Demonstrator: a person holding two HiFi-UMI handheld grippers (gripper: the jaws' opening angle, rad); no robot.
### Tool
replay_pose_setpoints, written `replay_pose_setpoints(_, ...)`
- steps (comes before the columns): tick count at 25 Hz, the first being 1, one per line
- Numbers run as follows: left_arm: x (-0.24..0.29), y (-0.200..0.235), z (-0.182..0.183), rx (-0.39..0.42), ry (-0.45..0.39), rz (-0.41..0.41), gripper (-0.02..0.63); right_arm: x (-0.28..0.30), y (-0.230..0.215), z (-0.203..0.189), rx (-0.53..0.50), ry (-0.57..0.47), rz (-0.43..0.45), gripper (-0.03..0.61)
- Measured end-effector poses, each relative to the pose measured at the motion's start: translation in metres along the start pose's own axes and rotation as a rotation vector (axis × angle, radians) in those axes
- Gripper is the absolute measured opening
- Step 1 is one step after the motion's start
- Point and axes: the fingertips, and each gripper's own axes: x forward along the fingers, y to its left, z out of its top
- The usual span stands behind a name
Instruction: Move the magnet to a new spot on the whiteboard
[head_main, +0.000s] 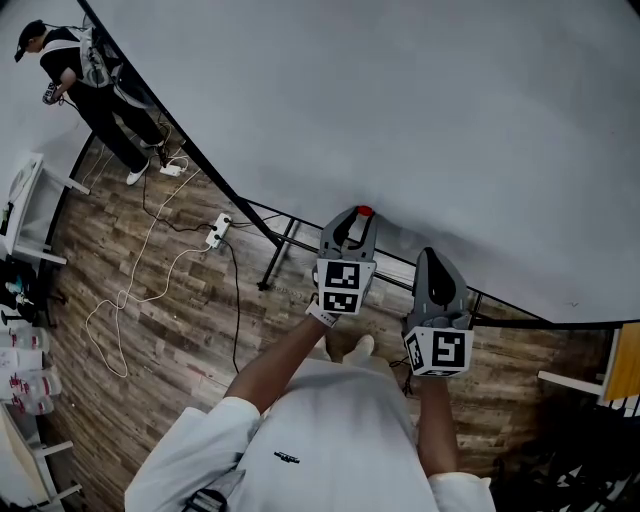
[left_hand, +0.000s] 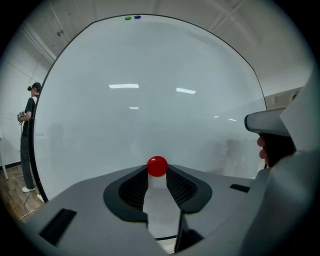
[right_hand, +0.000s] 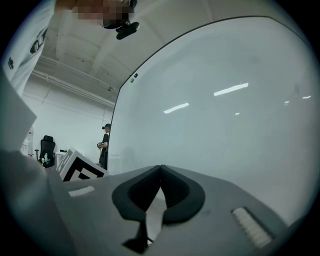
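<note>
The whiteboard is filling most of the head view, standing over a wood-plank floor. A person in dark clothes is standing on that floor at ten o'clock, beside the board's edge. The left hand-held gripper is pointing at the board and pinching the red magnet between its tips, with the magnet sitting against the board's lower part. The right hand-held gripper is hanging at four o'clock from the left one, its jaws pressed together on nothing. A power strip is lying on the floor at nine o'clock from the left gripper. A green magnet and a blue magnet are sticking side by side at the board's twelve o'clock edge.
</note>
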Motion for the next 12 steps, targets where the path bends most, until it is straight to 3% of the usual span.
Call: replay_pose_setpoints(12, -0.027, -0.004, 0.009, 0.011, -0.023, -0.029, 0.116, 0.004, 0.004, 0.003, 0.006, -0.006, 0.016, 0.003)
